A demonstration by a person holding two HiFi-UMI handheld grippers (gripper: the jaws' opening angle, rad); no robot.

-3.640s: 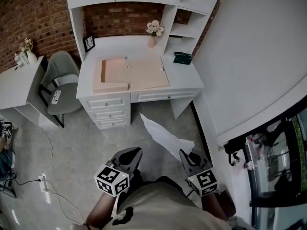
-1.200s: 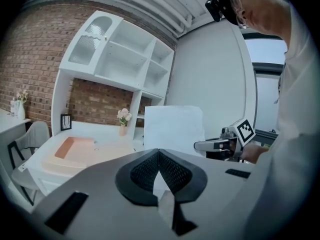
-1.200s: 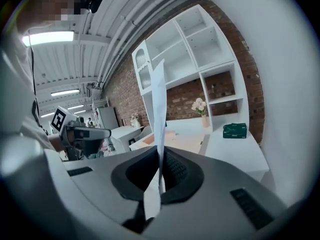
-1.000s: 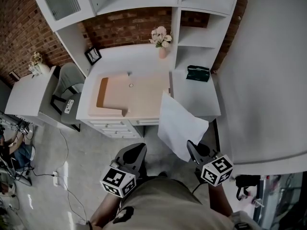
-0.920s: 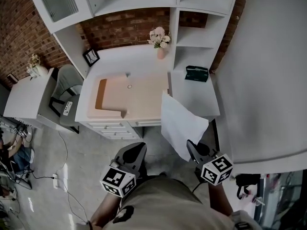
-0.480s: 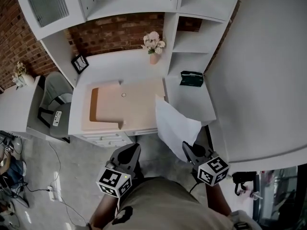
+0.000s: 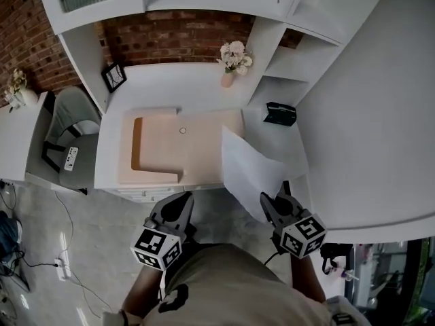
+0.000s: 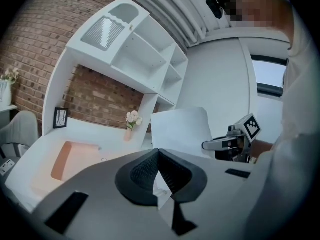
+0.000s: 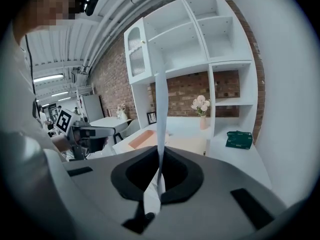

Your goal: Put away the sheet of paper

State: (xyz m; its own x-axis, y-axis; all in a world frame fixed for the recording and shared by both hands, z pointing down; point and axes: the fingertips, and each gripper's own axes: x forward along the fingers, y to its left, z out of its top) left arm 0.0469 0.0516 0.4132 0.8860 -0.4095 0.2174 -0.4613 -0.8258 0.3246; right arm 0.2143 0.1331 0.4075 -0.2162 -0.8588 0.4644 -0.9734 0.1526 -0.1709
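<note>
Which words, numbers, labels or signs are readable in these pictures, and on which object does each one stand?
No text can be read.
On the green box, any print is too small to read.
The marker cubes show only black and white squares, no letters.
The sheet of paper looks blank on its visible side.

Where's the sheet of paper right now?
The sheet of paper is right of centre in the head view, pinched by the right hand-held gripper in front of the desk, beside the pink mat.
</note>
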